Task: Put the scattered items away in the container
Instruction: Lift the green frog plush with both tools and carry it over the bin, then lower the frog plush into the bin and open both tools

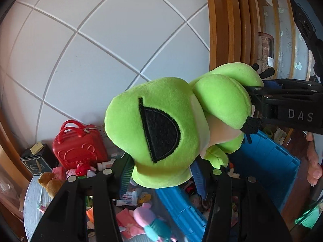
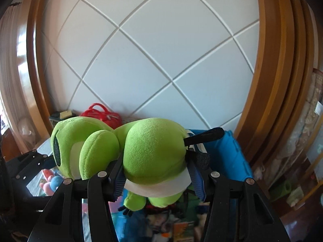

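Two grippers carry one green frog plush between them, lifted above the blue container. Left gripper has its fingers clamped on the frog's head; right gripper has its fingers clamped on the rump. Toys lie scattered on the surface by a red case.

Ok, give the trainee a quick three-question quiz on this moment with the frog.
1. True or false: both grippers grip the green frog plush.
2. Which end does the left gripper hold? A) head B) rear
3. What container lies beneath the plush?

Key:
1. True; the right gripper clamps it too.
2. A, the head with the black eye patch.
3. The blue bin, already holding toys.
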A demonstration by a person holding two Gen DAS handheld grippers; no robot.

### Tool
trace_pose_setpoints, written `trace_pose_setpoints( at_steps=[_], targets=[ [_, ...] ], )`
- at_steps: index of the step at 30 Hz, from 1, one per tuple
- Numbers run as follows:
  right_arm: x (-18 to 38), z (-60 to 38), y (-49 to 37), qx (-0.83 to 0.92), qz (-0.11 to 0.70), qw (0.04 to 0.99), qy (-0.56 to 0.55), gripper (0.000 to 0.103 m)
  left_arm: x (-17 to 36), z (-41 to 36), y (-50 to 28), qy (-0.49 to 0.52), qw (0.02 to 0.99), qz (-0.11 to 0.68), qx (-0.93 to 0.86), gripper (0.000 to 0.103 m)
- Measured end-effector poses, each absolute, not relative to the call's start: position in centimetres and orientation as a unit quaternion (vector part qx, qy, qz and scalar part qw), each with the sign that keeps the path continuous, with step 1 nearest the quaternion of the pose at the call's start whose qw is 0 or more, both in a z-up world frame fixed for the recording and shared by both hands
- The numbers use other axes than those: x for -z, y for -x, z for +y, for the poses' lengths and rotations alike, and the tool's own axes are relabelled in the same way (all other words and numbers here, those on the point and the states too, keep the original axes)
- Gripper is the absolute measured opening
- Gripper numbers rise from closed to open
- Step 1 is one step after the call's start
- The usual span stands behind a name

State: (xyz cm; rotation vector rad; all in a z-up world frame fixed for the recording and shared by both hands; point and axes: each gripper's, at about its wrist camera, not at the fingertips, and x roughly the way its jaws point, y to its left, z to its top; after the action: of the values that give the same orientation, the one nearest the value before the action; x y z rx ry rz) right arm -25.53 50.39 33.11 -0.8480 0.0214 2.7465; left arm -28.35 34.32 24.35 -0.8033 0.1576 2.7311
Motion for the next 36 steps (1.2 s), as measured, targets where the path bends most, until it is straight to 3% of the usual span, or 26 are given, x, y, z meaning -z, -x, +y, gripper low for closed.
trace_pose_setpoints(
  at_steps=[6,18,30,36],
  targets=[
    [-31.1,60.6,28.5,-0.932,0.002,0.123,0.342,0.054,-21.8,42.8,34.6,0.367,0.130,0.031,-0.921,0.052],
    [-16.9,70.9,39.6,-0.888,0.051,0.079,0.451,0.052,-8.9,48.4,48.3,0.553,0.059,0.037,-0.831,0.052],
    [-1.7,73.3,45.6,-0.809,0.058,0.078,0.580,0.049,5.5,49.5,52.9,0.694,0.024,0.082,-0.715,0.051],
    [2.0,74.5,46.2,-0.790,0.068,0.091,0.603,0.049,7.1,49.1,52.8,0.714,0.012,0.075,-0.696,0.051]
  ],
)
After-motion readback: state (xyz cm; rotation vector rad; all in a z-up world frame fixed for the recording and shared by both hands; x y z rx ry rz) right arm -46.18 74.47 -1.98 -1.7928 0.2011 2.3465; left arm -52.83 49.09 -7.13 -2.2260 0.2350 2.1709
